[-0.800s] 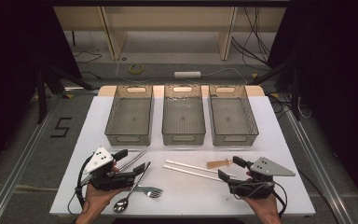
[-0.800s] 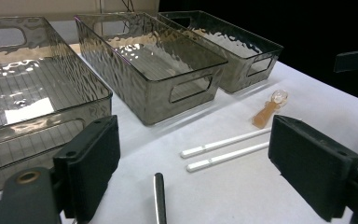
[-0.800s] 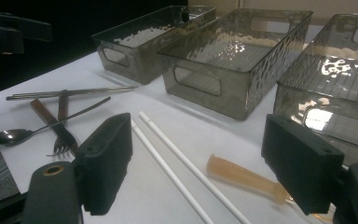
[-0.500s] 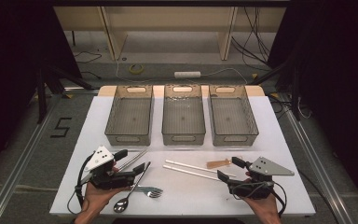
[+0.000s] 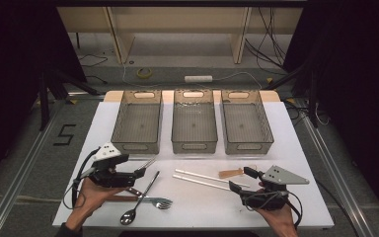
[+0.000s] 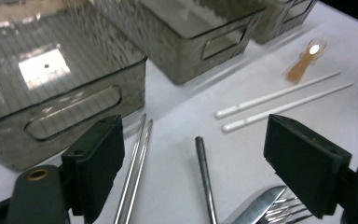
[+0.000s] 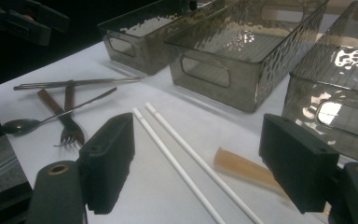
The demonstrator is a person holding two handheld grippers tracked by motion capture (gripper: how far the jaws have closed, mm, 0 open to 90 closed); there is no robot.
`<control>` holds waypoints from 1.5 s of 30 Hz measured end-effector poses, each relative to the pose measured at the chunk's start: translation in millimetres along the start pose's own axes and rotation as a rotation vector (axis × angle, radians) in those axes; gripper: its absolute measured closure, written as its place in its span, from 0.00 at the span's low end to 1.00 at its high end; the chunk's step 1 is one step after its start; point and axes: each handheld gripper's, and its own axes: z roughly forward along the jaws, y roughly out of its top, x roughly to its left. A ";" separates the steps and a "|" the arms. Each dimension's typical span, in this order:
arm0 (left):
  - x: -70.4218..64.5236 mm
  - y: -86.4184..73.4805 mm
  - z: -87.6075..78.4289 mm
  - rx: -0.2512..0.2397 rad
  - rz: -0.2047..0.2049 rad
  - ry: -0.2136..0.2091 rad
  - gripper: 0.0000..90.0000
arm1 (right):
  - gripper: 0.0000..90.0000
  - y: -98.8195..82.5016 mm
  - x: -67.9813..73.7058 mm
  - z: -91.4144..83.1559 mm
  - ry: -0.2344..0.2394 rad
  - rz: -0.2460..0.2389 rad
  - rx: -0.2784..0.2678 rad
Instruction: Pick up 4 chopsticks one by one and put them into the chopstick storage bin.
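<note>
Nothing moved; white chopsticks lie parallel, crosswise between open tools.

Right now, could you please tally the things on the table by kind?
Bins: 3
White chopsticks: 2
Metal chopsticks: 2
Forks: 2
Spoon: 1
Brown scoop: 1
Total: 11
</note>
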 end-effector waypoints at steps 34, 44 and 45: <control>61.3 -15.3 24.5 0.536 -0.013 0.103 0.59 | 0.33 -0.2 2.2 5.4 0.043 -0.001 0.043; 61.2 -22.6 28.9 0.597 0.004 0.064 0.69 | 0.33 -0.2 2.3 5.8 0.042 0.002 0.048; 60.8 -23.1 29.4 0.600 0.004 0.061 0.69 | 0.33 -0.2 2.3 5.8 0.042 0.002 0.048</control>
